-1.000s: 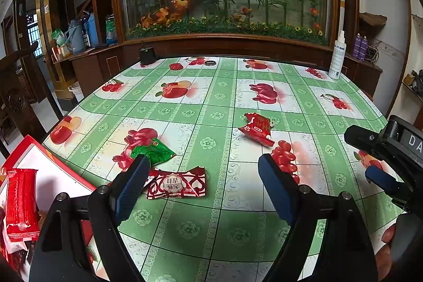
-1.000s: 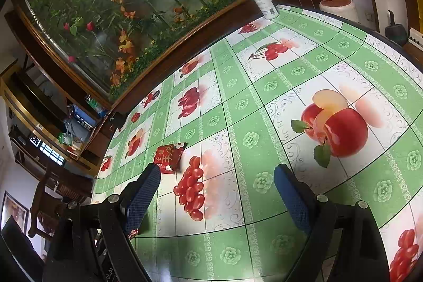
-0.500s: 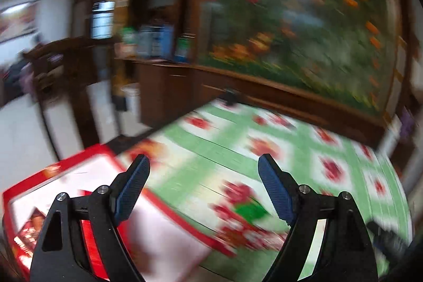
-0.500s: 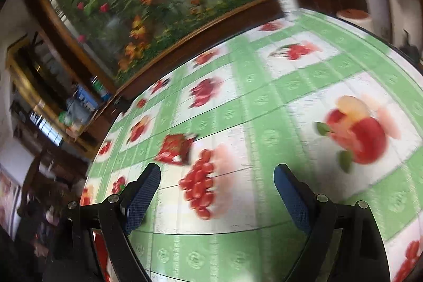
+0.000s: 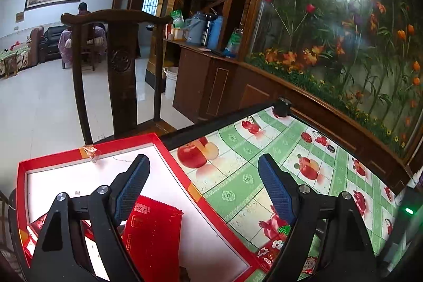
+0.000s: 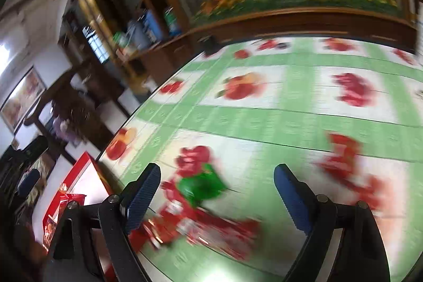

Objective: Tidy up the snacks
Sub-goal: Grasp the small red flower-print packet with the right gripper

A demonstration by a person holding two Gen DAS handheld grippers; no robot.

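Observation:
My left gripper [image 5: 203, 186] is open and empty above the right rim of a shallow red box [image 5: 169, 149] with a white floor. A flat red snack packet [image 5: 153, 231] lies in the box below the left finger. My right gripper [image 6: 216, 192] is open and empty over the table. A green packet [image 6: 201, 185] and a red packet [image 6: 211, 229] lie between and under its fingers, blurred. Another red packet [image 6: 343, 157] lies to the right. The red box also shows at the left in the right wrist view [image 6: 79, 176].
The table has a green and white fruit-print cloth [image 5: 238, 176]. A dark wooden chair [image 5: 116, 70] stands behind the box. A wooden cabinet with flasks [image 5: 201, 31] and a glass flower display [image 5: 343, 31] lie beyond the table's far edge.
My left gripper has swung left from the packets on the table to over the red box. My right gripper has swung left from the right packet toward the green and red packets.

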